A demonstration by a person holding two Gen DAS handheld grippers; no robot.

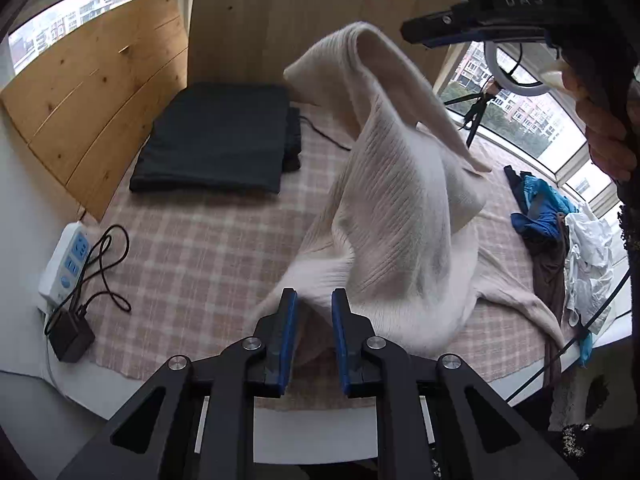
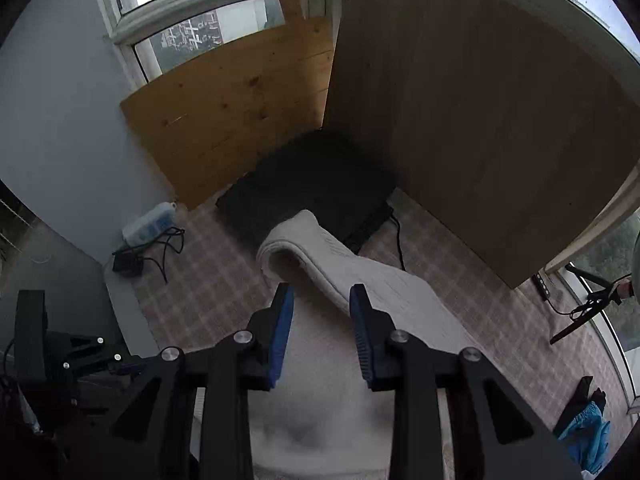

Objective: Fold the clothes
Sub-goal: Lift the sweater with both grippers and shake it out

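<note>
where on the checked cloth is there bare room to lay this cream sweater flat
The widest free patch of checked cloth lies between the folded dark garment, the power strip with its cable, and the cream sweater. A smaller strip runs behind the sweater along the wooden board. The right side is crowded with the clothes pile.

A white power strip (image 1: 66, 264) with blue sockets lies at the left edge of the worktop (image 1: 192, 256), which has a pink checked cloth on it. A black plug block (image 1: 72, 336) sits just beside the strip, and a black cord (image 1: 108, 268) curls across the cloth. Two wooden boards (image 1: 100, 104) stand along the far edge. Behind them are windows (image 1: 72, 12) with tall buildings outside. A ring light (image 1: 516, 68) on a black stand is by the right window.
</note>
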